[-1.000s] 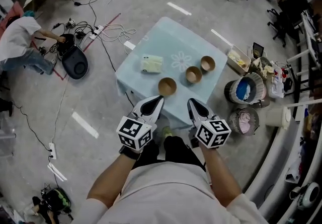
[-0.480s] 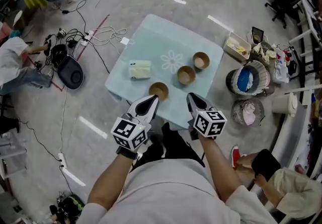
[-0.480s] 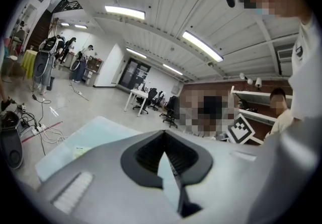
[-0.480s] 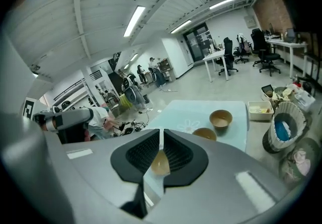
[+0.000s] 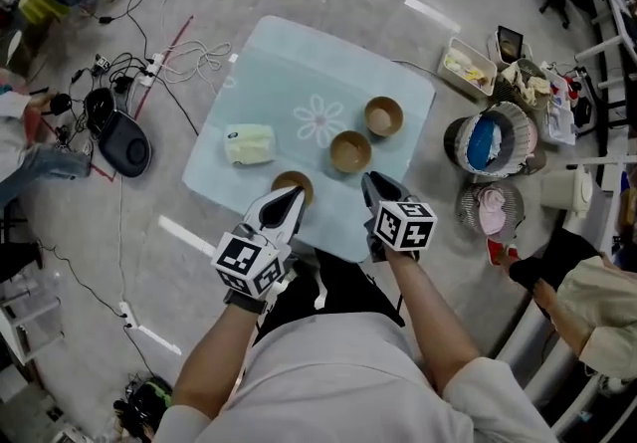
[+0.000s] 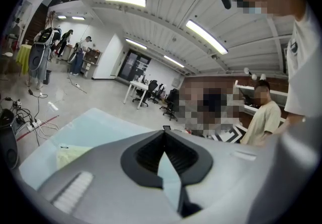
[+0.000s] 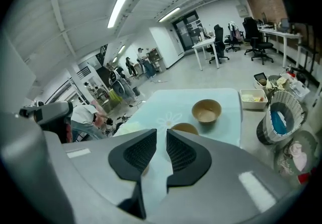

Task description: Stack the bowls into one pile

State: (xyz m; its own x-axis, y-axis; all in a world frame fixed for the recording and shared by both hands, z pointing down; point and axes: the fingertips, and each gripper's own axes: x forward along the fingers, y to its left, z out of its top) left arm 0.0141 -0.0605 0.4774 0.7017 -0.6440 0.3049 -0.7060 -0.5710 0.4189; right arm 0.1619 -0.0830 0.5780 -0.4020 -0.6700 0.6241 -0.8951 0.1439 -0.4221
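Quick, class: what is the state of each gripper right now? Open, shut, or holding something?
Left gripper: shut, tips meeting, holding nothing.
Right gripper: open by a narrow gap, nothing between its jaws.

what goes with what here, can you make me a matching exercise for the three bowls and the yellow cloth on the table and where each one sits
Things:
1. farthest bowl
2. middle bowl
3. nearest bowl
4. yellow cloth

Places:
a. left of the flower print
b. partly hidden by the left gripper
c. closest to the right corner of the table
d. between the other two bowls

Pairs: 1-c, 2-d, 3-b, 4-a
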